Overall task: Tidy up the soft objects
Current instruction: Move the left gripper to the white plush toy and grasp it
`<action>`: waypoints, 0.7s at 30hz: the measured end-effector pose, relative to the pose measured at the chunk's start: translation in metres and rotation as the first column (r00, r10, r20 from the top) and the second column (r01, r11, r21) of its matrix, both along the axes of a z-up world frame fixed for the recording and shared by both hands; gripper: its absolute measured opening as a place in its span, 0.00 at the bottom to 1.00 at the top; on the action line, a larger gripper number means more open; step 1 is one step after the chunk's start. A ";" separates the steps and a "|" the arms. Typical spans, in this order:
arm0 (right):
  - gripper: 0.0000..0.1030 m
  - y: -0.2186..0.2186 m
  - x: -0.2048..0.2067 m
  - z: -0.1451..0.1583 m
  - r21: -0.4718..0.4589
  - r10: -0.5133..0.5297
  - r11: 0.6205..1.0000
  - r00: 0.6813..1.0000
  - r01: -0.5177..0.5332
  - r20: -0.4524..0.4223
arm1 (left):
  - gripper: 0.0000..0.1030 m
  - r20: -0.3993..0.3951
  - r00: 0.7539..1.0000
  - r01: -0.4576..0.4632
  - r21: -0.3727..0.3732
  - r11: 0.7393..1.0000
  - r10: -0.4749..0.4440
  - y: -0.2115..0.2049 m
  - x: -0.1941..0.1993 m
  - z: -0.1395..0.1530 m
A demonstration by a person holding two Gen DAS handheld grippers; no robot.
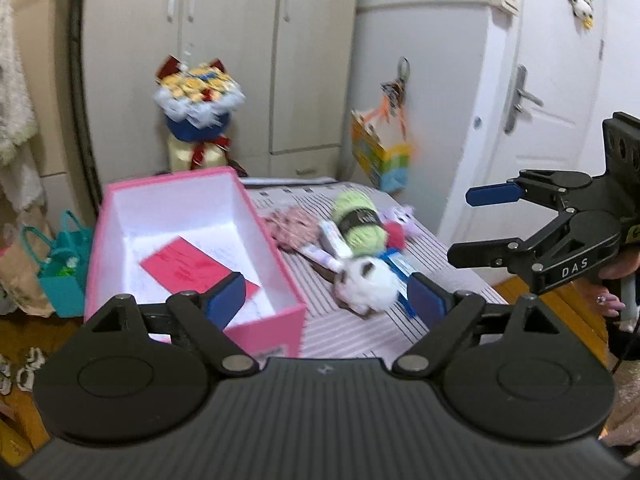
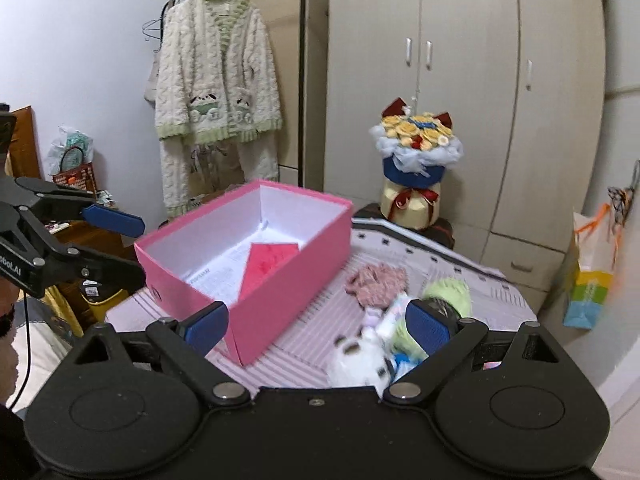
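Observation:
An open pink box (image 1: pixel 268 332) (image 2: pixel 280 292) stands on the striped table cover (image 1: pixel 344 332), with a red card (image 1: pixel 192 268) (image 2: pixel 272 260) and printed paper inside. To its right lies a heap of soft things: a white plush toy (image 1: pixel 368 284) (image 2: pixel 356 364), a green yarn skein (image 1: pixel 358 220) (image 2: pixel 448 292), a pink knitted piece (image 1: pixel 292 224) (image 2: pixel 376 278) and a small lilac plush (image 1: pixel 400 216). My left gripper (image 1: pixel 326 298) (image 2: pixel 132 248) hovers open over the box's near corner, holding nothing. My right gripper (image 2: pixel 318 326) (image 1: pixel 480 224) is open and empty, short of the heap.
A flower bouquet (image 2: pixel 416 148) stands behind the table before the wardrobe (image 2: pixel 460 80). A colourful gift bag (image 2: pixel 592 272) hangs at the right, near a white door (image 1: pixel 552 80). A fleecy robe (image 2: pixel 216 92) hangs on a rack at the left. Teal bags (image 1: pixel 64 264) sit on the floor.

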State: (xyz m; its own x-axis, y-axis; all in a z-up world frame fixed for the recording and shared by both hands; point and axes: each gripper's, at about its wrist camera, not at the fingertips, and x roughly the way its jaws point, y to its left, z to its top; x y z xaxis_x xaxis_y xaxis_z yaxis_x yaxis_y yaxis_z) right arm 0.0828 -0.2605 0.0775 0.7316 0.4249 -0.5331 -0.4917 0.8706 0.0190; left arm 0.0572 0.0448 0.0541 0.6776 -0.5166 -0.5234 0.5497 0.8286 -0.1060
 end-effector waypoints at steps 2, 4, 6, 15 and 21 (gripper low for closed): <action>0.95 -0.007 -0.006 -0.009 0.000 -0.006 1.000 1.000 0.006 -0.008 | 0.85 -0.015 1.000 0.021 0.013 1.000 -0.021 -0.010 -0.001 -0.008; 0.95 -0.012 -0.012 -0.018 -0.006 -0.006 1.000 1.000 0.006 -0.013 | 0.85 -0.029 0.999 0.039 0.027 0.999 -0.038 -0.020 -0.001 -0.015; 0.95 -0.016 -0.017 -0.028 -0.013 -0.002 1.000 1.000 0.001 -0.015 | 0.85 -0.040 0.998 0.052 0.036 0.998 -0.051 -0.029 0.000 -0.021; 0.94 -0.019 -0.013 -0.078 -0.087 -0.024 0.996 0.999 0.026 0.029 | 0.85 -0.034 0.995 0.089 -0.009 0.996 -0.089 -0.066 0.012 -0.046; 0.94 -0.019 0.004 -0.104 -0.104 -0.049 0.993 0.998 0.053 0.037 | 0.84 -0.057 0.993 0.104 -0.068 0.992 -0.108 -0.087 0.029 -0.059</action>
